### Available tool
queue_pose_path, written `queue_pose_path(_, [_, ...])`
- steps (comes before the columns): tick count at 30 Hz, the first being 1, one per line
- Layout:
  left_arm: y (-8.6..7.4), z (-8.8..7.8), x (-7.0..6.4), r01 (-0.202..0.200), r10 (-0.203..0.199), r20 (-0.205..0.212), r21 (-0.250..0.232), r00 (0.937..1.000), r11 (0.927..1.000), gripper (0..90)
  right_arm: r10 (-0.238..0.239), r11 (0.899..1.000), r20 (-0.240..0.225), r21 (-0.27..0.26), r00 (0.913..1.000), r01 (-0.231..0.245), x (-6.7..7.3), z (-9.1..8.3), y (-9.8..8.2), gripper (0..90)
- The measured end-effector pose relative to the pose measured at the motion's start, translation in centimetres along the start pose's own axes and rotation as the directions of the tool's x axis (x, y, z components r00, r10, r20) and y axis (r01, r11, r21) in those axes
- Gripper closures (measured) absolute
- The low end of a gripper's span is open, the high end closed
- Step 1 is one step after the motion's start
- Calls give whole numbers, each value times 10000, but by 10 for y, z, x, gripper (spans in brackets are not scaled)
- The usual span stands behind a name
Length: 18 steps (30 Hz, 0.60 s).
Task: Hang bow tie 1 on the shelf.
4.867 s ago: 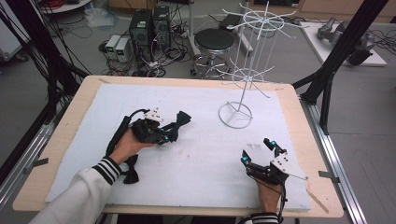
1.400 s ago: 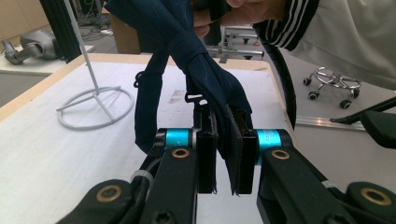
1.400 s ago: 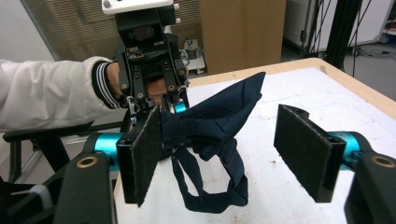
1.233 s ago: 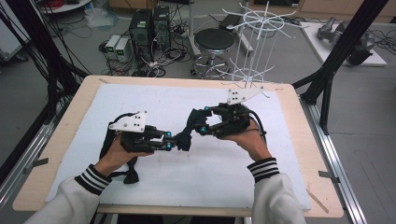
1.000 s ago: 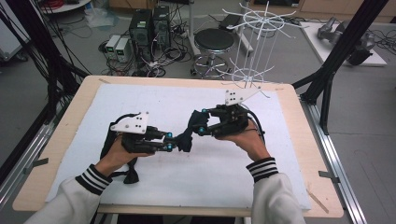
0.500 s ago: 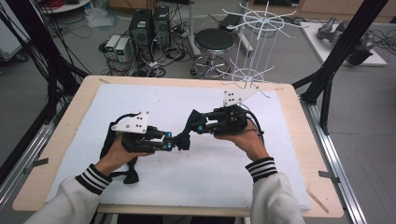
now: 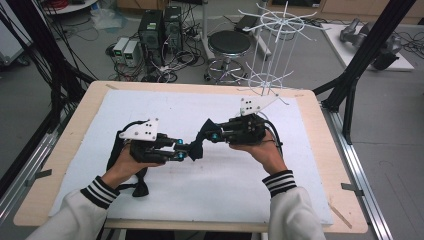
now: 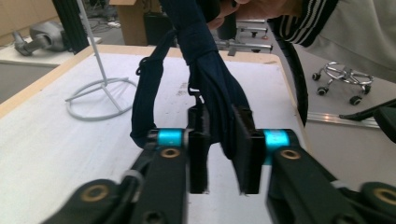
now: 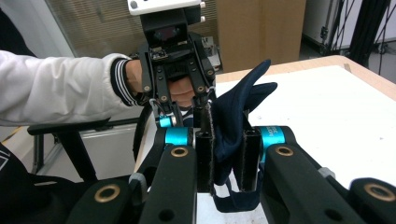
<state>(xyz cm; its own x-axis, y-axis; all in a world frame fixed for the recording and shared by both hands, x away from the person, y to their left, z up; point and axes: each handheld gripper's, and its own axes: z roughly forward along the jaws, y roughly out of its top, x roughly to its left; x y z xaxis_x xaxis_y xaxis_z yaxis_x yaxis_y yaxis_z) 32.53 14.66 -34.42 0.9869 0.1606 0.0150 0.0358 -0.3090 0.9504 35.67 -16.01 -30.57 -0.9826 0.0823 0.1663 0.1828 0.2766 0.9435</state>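
Observation:
A dark navy bow tie [image 7: 198,144] with its strap hangs between my two grippers above the middle of the white mat. My right gripper [image 7: 208,134] comes in from the right, and its jaws have just been closing. In the right gripper view the gripper [image 9: 227,140] is shut on the tie's cloth [image 9: 233,112]. My left gripper [image 7: 183,150] meets it from the left, and its jaws have just been opening. In the left gripper view the cloth [image 8: 210,70] still hangs between the left gripper's [image 8: 223,126] pads, with a slit of daylight beside one pad.
A white wire display stand [image 7: 270,65] stands at the mat's far right; its ring base [image 8: 100,95] lies beyond the tie. Another dark strap [image 7: 137,186] lies under the left wrist. The white mat [image 7: 200,100] covers the wooden table; a stool [image 7: 228,42] is behind.
Since the earliest frame the right hand has come from the front right corner to meet the left at the middle. In the last second both hands stay put with the tie between them.

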Motion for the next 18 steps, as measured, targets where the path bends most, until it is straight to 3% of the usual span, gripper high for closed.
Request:
queue_pose_path(1, [0, 0, 0, 68, -69, -87, -93, 9999, 9999, 638, 9, 10000, 3, -20, 10000, -9, 1, 0, 0, 819])
queue_pose_path(3, [0, 1, -1, 125, -130, -524, -88, 9985, 9999, 414, -36, 9999, 24, -99, 10000, 36, 1, -2, 0, 819])
queue_pose_path(6, [-2, -1, 0, 238, -275, -1200, -322, 9924, 9992, 116, -63, 9997, 171, -236, 9998, 67, 2, -6, 1, 819])
queue_pose_path(11, [-6, -10, 3, 274, -410, -1753, -792, 9837, 9965, 104, -90, 9992, 446, -379, 9990, 107, 4, -13, 2, 818])
queue_pose_path(18, [-10, -23, 4, 322, -577, -2165, -1194, 9746, 9923, 105, -151, 9982, 679, -565, 9976, 189, 5, -22, 2, 818])
